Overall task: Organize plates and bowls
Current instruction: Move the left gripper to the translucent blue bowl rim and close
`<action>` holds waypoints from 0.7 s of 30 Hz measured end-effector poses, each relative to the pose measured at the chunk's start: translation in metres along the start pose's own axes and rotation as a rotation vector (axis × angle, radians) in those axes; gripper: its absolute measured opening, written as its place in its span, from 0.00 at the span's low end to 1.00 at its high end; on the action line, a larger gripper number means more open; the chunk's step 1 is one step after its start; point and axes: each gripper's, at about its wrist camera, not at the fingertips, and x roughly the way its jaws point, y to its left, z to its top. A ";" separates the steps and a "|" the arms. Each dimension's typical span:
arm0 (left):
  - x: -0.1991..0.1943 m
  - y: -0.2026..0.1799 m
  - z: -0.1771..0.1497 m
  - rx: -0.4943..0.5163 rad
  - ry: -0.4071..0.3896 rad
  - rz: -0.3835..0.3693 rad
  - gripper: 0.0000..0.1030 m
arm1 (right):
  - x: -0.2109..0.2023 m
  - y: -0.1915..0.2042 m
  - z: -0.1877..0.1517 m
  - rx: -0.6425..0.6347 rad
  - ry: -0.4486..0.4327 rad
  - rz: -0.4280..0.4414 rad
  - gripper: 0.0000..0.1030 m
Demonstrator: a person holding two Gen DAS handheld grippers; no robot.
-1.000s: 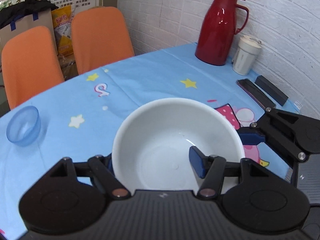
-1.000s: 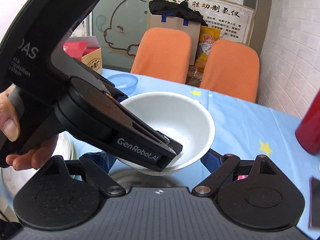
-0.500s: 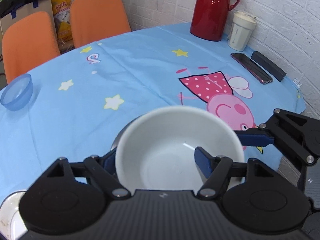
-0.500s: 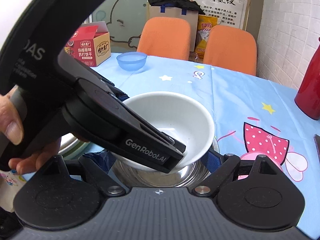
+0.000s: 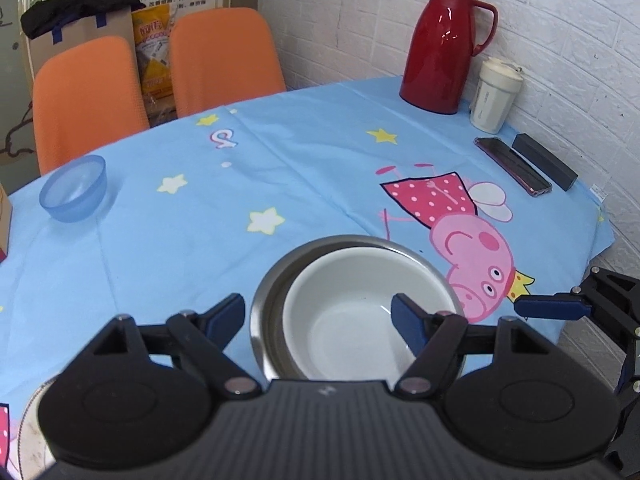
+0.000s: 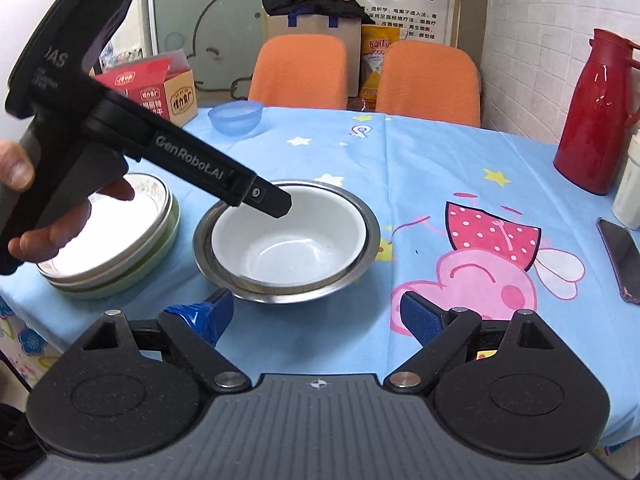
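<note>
A white bowl [image 5: 352, 320] [image 6: 288, 236] sits nested inside a steel bowl [image 5: 264, 300] [image 6: 360, 264] on the blue tablecloth. My left gripper [image 5: 316, 316] [image 6: 264, 200] hovers open over them; one finger is outside the steel rim, the other above the white bowl's hollow, and neither pad presses on anything. My right gripper [image 6: 316, 318] is just in front of the steel bowl, its jaws opening with nothing between them; one of its fingers [image 5: 552, 306] shows in the left wrist view. A stack of a white dish on green plates [image 6: 108, 248] stands left of the bowls. A small blue bowl [image 5: 74, 188] [image 6: 236, 118] sits far back.
A red thermos [image 5: 444, 44] [image 6: 592, 120], a cream cup [image 5: 494, 96], a phone [image 5: 512, 166] and a black box [image 5: 544, 160] line the wall side. Two orange chairs [image 6: 300, 72] stand behind the table, and a red carton [image 6: 160, 88] stands at the back left. A hand [image 6: 56, 232] holds the left gripper.
The white bowl has come down into the steel bowl and my left gripper has let go of it and opened. My right gripper has drawn back from the steel bowl.
</note>
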 end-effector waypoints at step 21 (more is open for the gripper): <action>-0.031 0.081 -0.012 -0.099 -0.020 0.107 0.76 | 0.027 0.017 0.064 -0.031 -0.030 0.064 0.76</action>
